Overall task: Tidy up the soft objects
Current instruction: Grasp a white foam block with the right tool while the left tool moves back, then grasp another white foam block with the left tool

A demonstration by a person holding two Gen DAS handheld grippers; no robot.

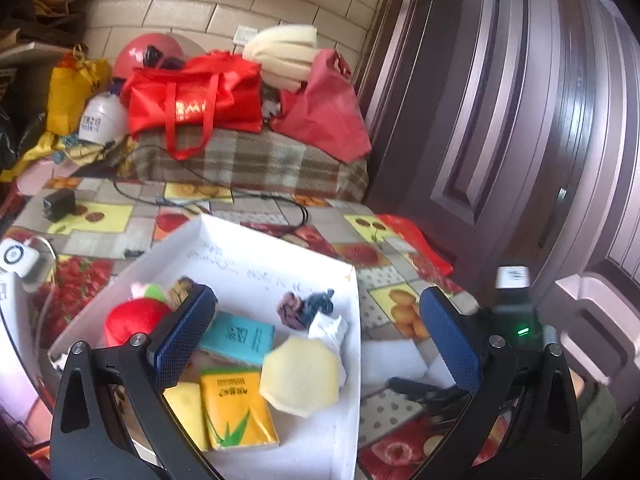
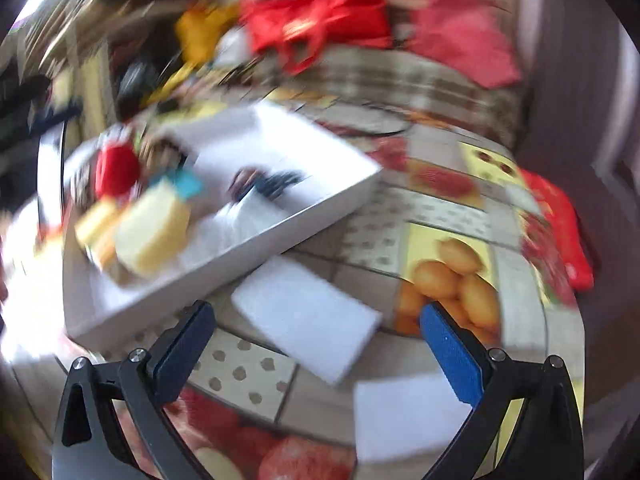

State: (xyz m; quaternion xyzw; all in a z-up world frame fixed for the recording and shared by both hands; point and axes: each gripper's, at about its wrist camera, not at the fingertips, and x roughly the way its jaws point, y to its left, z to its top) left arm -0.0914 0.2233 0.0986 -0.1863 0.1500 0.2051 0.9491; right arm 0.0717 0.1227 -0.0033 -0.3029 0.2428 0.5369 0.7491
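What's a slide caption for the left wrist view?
Open left hand-held gripper above white box holding tissue packs, yellow sponge and red plush.

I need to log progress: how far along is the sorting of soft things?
Mostly done: the white box already holds the yellow sponge, tissue packs and red plush. Nothing is in hand; both the left tool and right tool are open. Left: two white foam pieces on the tablecloth.

White shallow box (image 1: 280,252), centre of the left wrist frame, holding a red plush toy (image 1: 134,320), teal tissue pack (image 1: 240,338), yellow tissue pack (image 1: 236,410), pale yellow sponge (image 1: 300,376), crumpled tissue (image 1: 330,330) and dark hair ties (image 1: 306,308). Two white foam pads (image 2: 308,316) lie outside it, lower centre of the right wrist frame.
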